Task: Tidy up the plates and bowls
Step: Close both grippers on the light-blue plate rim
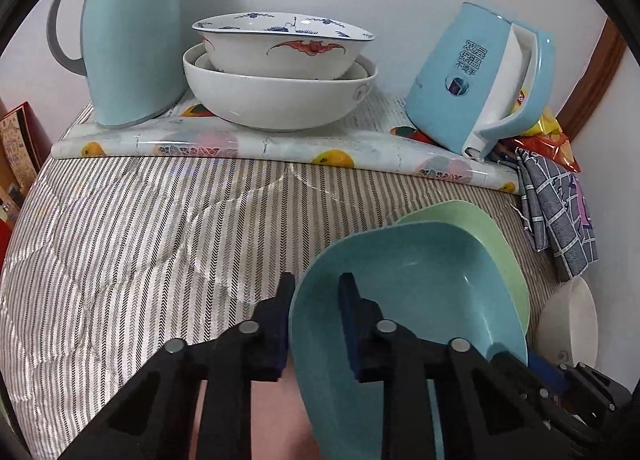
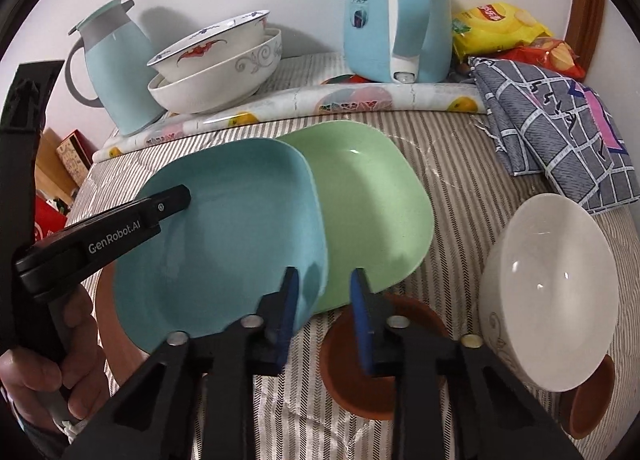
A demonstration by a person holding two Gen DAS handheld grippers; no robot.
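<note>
A blue plate point(image 1: 420, 292) point(image 2: 224, 227) lies tilted on the striped quilt, overlapping a green plate point(image 1: 500, 244) point(image 2: 368, 211) behind it. My left gripper point(image 1: 316, 292) is shut on the blue plate's left rim; one of its fingers point(image 2: 172, 199) shows in the right wrist view. My right gripper point(image 2: 325, 284) is shut on the blue plate's right rim, where the green plate's edge also sits between the jaws. A plain white bowl point(image 2: 548, 284) point(image 1: 572, 320) leans at the right. Two stacked white bowls point(image 1: 280, 99) point(image 2: 216, 75) stand at the back.
A pale blue jug point(image 1: 132, 43) and a blue kettle point(image 1: 472, 79) flank the stacked bowls on a fruit-patterned mat point(image 1: 240, 145). A checked cloth point(image 2: 560, 127) and snack bags point(image 2: 500, 27) lie at the right. Brown saucers point(image 2: 360, 380) sit under the plates and bowl. A hand point(image 2: 48, 372) holds the left gripper.
</note>
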